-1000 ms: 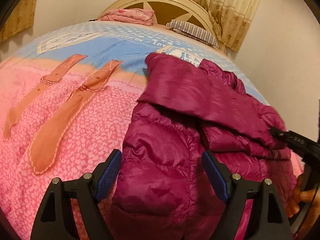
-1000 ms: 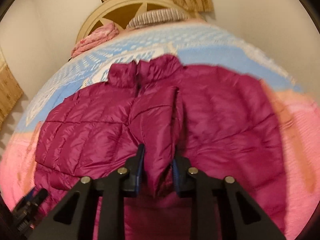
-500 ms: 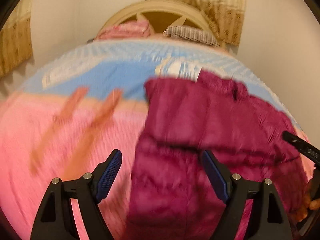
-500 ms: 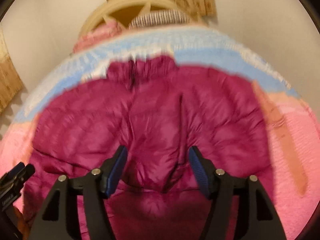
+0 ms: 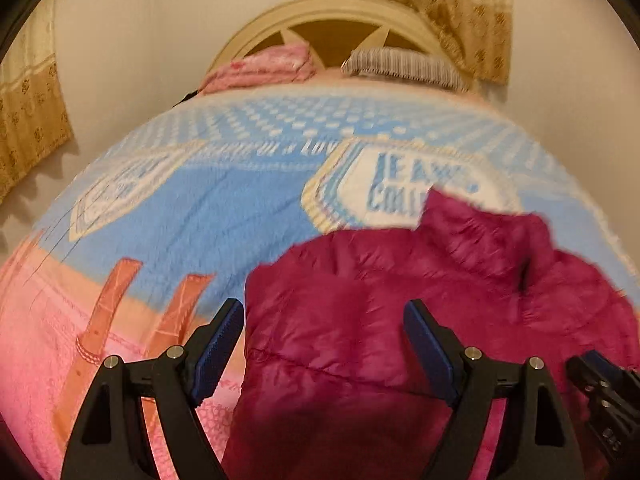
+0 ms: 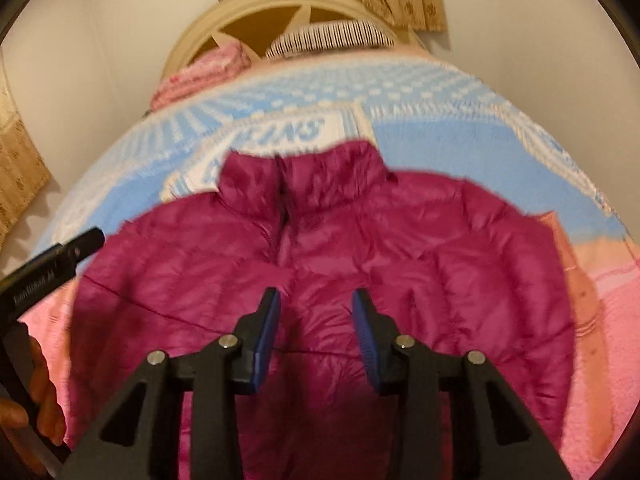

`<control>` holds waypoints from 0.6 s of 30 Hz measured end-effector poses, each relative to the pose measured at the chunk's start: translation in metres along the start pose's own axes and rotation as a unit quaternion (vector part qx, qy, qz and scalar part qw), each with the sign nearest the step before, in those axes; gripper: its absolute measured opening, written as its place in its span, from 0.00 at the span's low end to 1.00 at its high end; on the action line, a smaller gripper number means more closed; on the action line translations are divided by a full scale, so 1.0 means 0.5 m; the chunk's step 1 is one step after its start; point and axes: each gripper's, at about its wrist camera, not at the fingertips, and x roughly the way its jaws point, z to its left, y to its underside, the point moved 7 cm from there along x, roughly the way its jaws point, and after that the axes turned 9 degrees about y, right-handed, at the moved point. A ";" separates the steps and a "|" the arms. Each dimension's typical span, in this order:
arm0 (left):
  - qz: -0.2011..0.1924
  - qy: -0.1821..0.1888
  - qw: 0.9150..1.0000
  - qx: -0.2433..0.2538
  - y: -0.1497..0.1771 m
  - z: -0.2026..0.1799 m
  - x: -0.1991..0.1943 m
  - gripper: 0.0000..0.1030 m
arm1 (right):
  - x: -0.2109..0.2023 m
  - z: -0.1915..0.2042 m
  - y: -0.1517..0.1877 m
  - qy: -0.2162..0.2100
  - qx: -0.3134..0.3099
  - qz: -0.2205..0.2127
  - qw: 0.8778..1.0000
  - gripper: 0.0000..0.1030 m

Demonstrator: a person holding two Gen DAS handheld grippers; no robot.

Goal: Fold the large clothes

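A magenta puffer jacket lies on the bed with both sleeves folded in over its front and the collar towards the headboard. It fills the lower right of the left wrist view. My left gripper is open and empty, its jaws wide apart over the jacket's left edge. My right gripper is open and empty above the jacket's middle, its jaws partly apart. The other gripper's tip shows at each view's edge: the right one and the left one.
The bed is covered by a pink and blue blanket with printed letters. A folded pink cloth and a striped pillow lie by the cream headboard. Walls and curtains stand close on both sides.
My right gripper let go of the folded sleeve, opened wide, then narrowed partway. Both grippers moved up the jacket towards the collar. The left gripper stayed open.
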 end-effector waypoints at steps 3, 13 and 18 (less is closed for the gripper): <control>0.009 -0.030 0.999 -0.003 0.038 0.029 0.039 0.80 | 0.015 -0.012 0.027 -0.001 0.003 0.001 1.000 0.40; 0.040 -0.008 0.999 -0.037 0.080 0.044 0.086 0.86 | 0.029 -0.017 0.056 -0.024 0.017 -0.003 1.000 0.40; 0.017 -0.022 0.999 -0.043 0.078 0.050 0.063 0.88 | 0.028 -0.009 0.052 -0.007 -0.001 0.004 1.000 0.40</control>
